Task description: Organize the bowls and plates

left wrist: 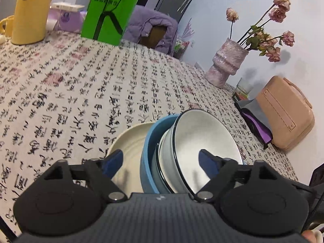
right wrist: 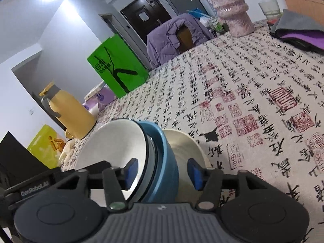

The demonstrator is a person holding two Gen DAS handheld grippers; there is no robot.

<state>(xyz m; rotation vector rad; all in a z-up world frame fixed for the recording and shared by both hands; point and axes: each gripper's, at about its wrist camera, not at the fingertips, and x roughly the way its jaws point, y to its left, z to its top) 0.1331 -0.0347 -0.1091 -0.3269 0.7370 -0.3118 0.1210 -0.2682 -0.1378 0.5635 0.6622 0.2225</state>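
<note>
My left tool [left wrist: 161, 162] and my right tool [right wrist: 162, 171] both straddle the same nested stack of dishes, and both are released: the blue pads stand clear of the crockery on either side, pressing on nothing. The stack sits close to the near edge of the bench [left wrist: 85, 93], directly ahead of both tools. It is made up of a white bowl with a dark rim [left wrist: 202, 139], nested in a blue bowl [left wrist: 150, 158], which in turn rests on a cream plate [left wrist: 129, 143]. From the right wrist I see the same three: white bowl [right wrist: 109, 147], blue bowl [right wrist: 166, 160], cream plate [right wrist: 184, 151]. The bowls look tilted, leaning rather than sitting flat in one another, though the fisheye may exaggerate that. Both tools point along much the same line, so neither hand is clearly nearer. I judge that the next move turns on the stack's stacking axis running crosswise between my pads: each tool spans the bowl walls rather than one rim. At the far edge stand a pink vase [left wrist: 224, 64], a green bag [left wrist: 111, 12] and a yellow jug [left wrist: 30, 14], well apart from the work.
</note>
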